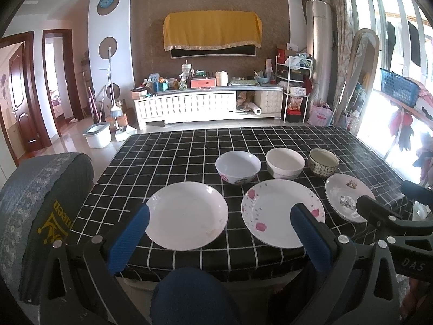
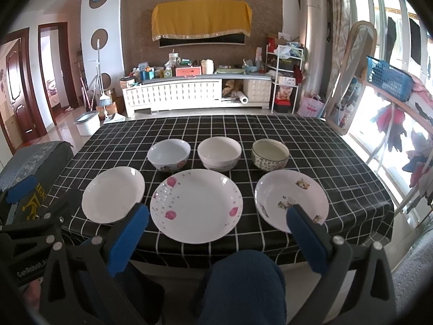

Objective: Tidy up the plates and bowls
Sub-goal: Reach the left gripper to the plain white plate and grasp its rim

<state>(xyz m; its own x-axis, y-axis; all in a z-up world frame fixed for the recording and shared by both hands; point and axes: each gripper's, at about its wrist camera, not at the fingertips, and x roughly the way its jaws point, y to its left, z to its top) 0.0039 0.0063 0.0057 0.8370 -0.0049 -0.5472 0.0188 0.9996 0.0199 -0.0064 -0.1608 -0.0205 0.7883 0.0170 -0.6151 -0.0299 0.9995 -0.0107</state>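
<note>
Both grippers, left (image 1: pixel 219 222) and right (image 2: pixel 216 223), gaping, empty. Three plates nearest the table (image 2: pixel 311 135) edge, rose plate (image 2: pixel 196 204) centre; three bowls behind. Glazed, slippery, brittle: pinch rims

Both wrist views sit low at the near edge of the black checked-cloth surface (image 1: pixel 167 151) (image 2: pixel 311 135), facing across it; left view slightly leftward, sharing the whole top.

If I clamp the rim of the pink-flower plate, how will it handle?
The pink-flower plate looks rigid and glossy, so it will probably stay stiff but may slip between the tool pads. It is wide and shallow, lying flat on the checked tablecloth; held by one edge it will likely droop. It seems breakable, so set it down softly.
</note>
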